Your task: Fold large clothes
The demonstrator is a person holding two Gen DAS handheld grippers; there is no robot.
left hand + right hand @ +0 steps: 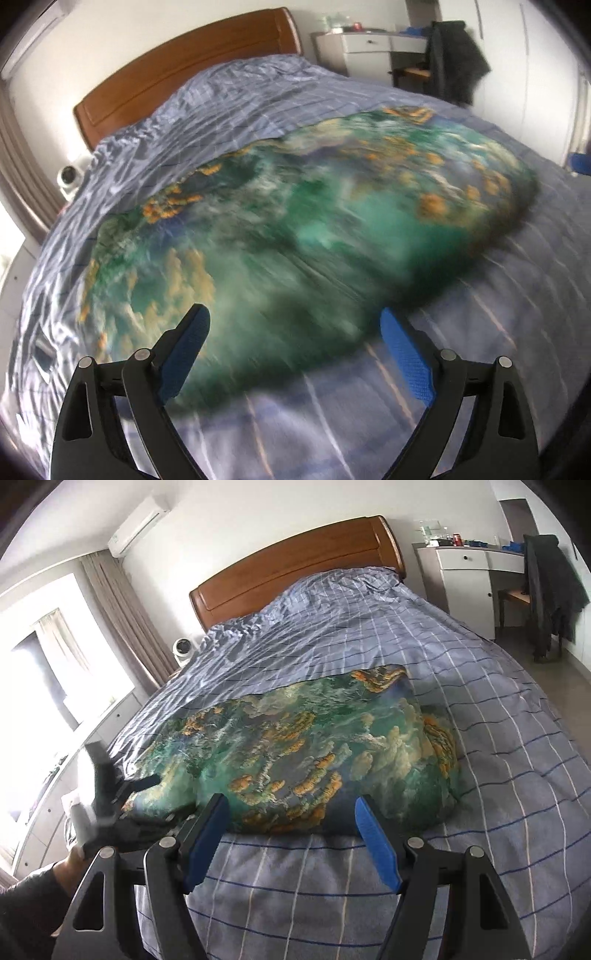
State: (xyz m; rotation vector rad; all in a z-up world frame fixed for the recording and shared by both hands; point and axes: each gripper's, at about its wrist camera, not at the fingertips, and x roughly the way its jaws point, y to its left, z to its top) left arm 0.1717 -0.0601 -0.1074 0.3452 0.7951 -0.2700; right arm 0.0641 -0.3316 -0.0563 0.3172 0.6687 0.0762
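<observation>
— Blue-padded fingers of the right gripper [291, 834] sit closest to its lens, spread wide over the near edge of the bed, with nothing between them.

— And the garment?

— Just beyond those fingertips. The green printed garment [306, 753], patterned in teal, orange and cream, lies spread flat on the blue checked duvet [498, 738], across the near half of the bed. Its near hem runs right behind the pads.

— The other tool?

— The left gripper [295, 350] hangs above the same cloth, jaws likewise standing apart and empty. Its view is smeared with blur, so I cannot tell whether a pad touches the fabric. From the right wrist view it shows at the garment's left corner [110, 794], held by a hand [70, 864] in a dark sleeve.

— What lies behind?

— A wooden headboard [295, 568], a white desk [465, 583] with a dark jacket [554, 590] draped over a chair, curtains [122, 620] and an air conditioner [140, 520].
</observation>
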